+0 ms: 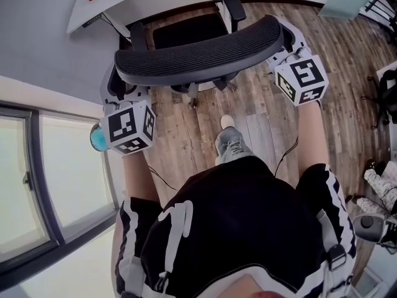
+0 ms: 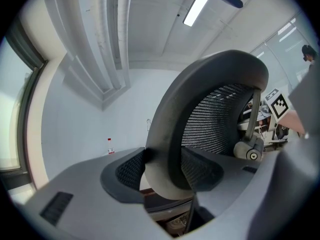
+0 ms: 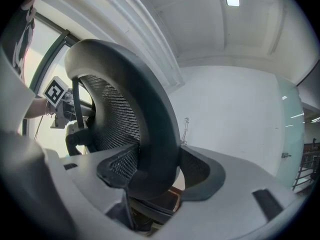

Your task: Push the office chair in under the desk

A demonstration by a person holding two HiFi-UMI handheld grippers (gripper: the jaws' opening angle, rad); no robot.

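Wood floor [image 1: 180, 143] — office chair [image 1: 198, 49] tight in left claw [image 2: 165, 170], right claw [image 3: 153, 172].

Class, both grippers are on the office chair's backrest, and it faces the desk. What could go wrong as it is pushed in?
1. The armrest stands near the edge of the desk and might strike it rather than pass under.
2. The left gripper and right gripper clamp only the curved rim of the backrest; a hard shove could slip them off.
3. The person's foot is close behind the chair.
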